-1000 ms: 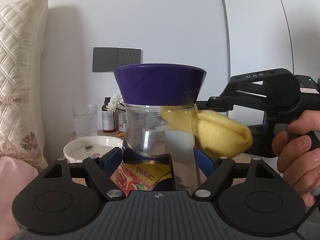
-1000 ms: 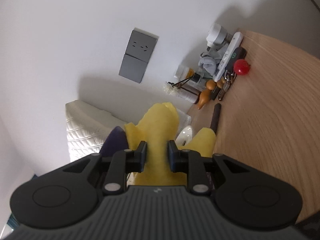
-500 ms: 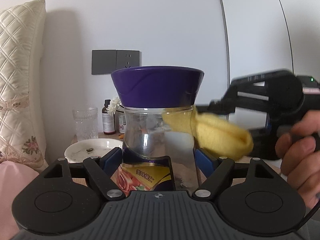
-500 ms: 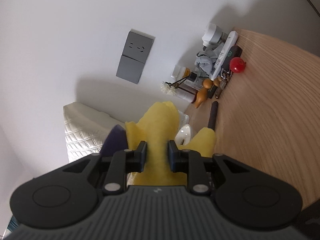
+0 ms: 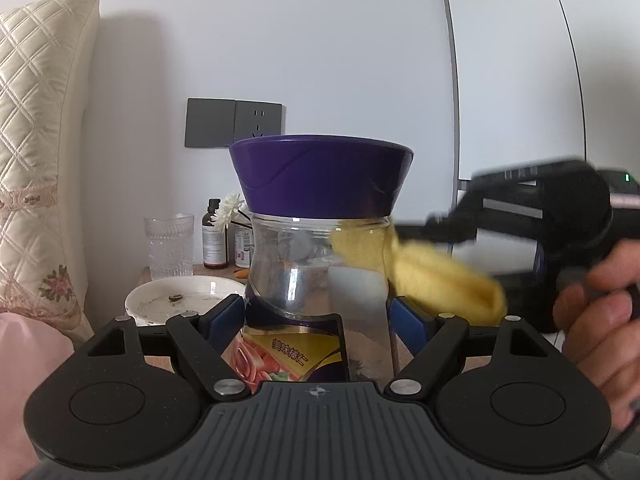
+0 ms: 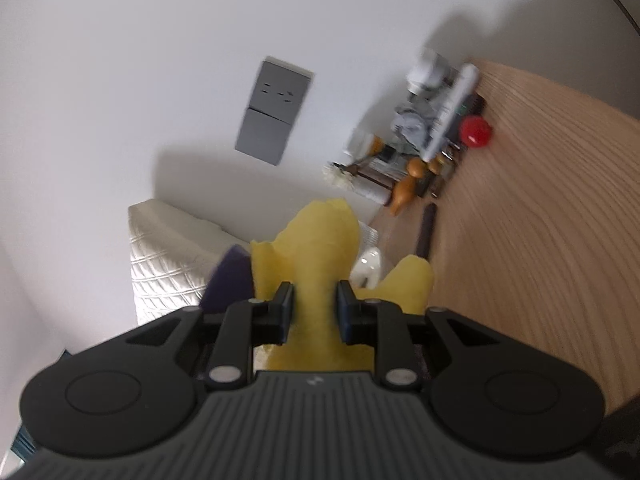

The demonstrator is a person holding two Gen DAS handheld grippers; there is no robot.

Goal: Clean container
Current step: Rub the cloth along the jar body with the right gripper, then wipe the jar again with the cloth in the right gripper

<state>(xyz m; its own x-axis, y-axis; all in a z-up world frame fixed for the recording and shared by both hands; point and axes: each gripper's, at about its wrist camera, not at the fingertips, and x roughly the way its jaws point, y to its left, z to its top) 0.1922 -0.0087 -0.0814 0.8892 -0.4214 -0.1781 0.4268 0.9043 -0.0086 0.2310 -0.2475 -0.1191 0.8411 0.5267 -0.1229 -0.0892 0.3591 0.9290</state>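
A clear jar (image 5: 312, 268) with a purple lid (image 5: 320, 176) and a printed label stands upright between the blue pads of my left gripper (image 5: 318, 322), which is shut on its lower body. A folded yellow cloth (image 5: 436, 276) presses against the jar's right shoulder just under the lid. My right gripper (image 6: 314, 312) is shut on that yellow cloth (image 6: 320, 248), rolled onto its side; the purple lid's edge (image 6: 232, 276) shows to the left of it. In the left wrist view the right gripper's body (image 5: 552, 216) and a hand (image 5: 600, 320) are blurred at the right.
A wooden bedside table (image 6: 520, 248) holds a white bowl (image 5: 180, 300), a ribbed glass (image 5: 170, 246), a brown bottle (image 5: 214, 234), a white flower, small gourds (image 6: 404, 192) and a red ball (image 6: 475, 131). A quilted headboard (image 5: 36, 140) stands at the left, a grey wall socket (image 5: 234, 123) behind.
The right gripper with the yellow cloth has shifted slightly along the jar's shoulder and is now motion-blurred. The jar and the left gripper keep their place.
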